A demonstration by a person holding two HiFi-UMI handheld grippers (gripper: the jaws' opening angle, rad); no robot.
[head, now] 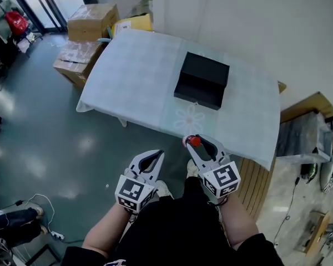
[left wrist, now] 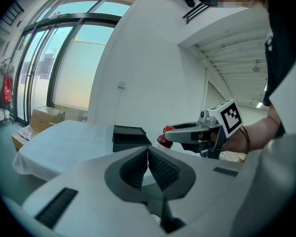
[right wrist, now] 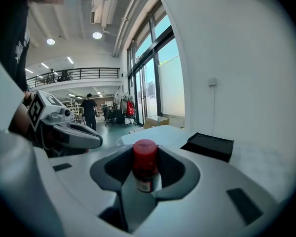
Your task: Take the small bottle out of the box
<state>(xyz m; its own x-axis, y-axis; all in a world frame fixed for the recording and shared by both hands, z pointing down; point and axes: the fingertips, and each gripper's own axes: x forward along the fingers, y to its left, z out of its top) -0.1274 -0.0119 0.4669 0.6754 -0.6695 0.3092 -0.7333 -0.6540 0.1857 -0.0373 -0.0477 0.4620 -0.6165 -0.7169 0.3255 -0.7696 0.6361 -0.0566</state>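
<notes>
A small bottle (right wrist: 145,165) with a red cap sits upright between the jaws of my right gripper (right wrist: 146,168), which is shut on it. In the head view that gripper (head: 196,143) hangs in front of the table's near edge, the red cap (head: 194,141) at its tip. The black box (head: 202,80) lies closed on the white-clothed table (head: 139,76), well beyond both grippers. My left gripper (head: 151,158) is held low to the left of the right one, shut with nothing in it. The left gripper view shows the box (left wrist: 129,137) and the bottle (left wrist: 164,138) in the right gripper.
Cardboard boxes (head: 84,35) stand on the floor at the table's far left. A wooden bench and a crate (head: 308,134) are to the right of the table. White wall runs behind the table. A person (right wrist: 90,111) stands far off in the hall.
</notes>
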